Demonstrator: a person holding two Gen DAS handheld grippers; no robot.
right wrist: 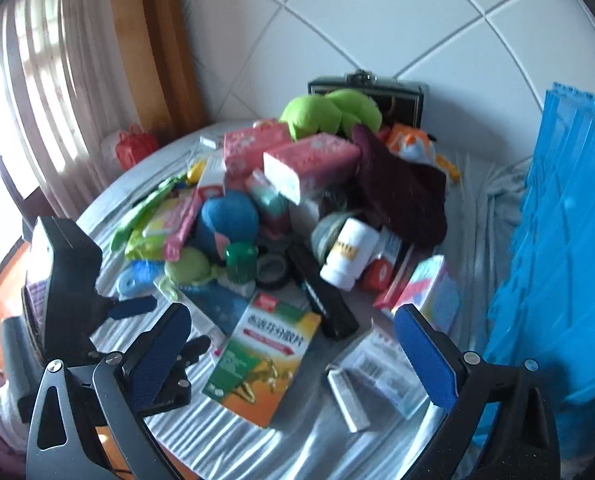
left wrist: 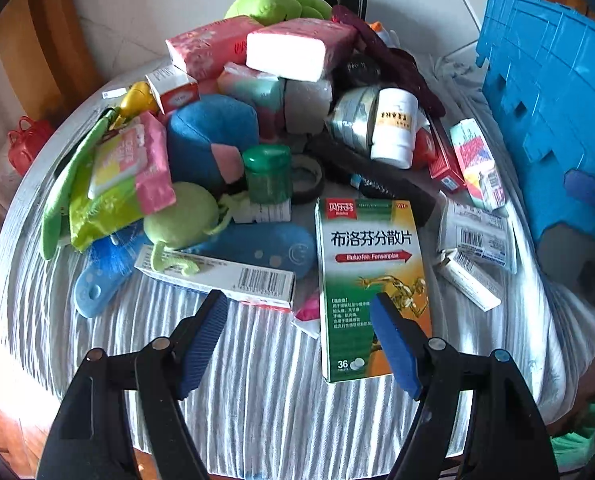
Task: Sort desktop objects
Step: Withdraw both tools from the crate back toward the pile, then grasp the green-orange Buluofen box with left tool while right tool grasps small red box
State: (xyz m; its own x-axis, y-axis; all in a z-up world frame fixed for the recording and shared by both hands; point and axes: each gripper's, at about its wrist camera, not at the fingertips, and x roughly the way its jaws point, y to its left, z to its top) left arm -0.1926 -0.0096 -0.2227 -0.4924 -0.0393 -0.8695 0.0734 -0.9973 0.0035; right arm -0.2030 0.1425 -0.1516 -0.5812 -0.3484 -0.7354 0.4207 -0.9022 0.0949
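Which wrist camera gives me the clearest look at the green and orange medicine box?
Left wrist: the medicine box lies flat, sharp and close, print readable, though one pad overlaps its lower corner. Right wrist shows the whole box, but smaller, tilted and motion-blurred.

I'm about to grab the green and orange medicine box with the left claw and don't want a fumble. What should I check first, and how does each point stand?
1. Left claw open: ok.
2. Left claw empty: ok.
3. Medicine box lying flat on the cloth, nothing on top: ok.
4. Box between the fingers: not ok; the right finger overlaps it, the left finger is well off to the side.
5. Right claw open and empty: ok.
6. Far edge free of the black bar: cannot tell.
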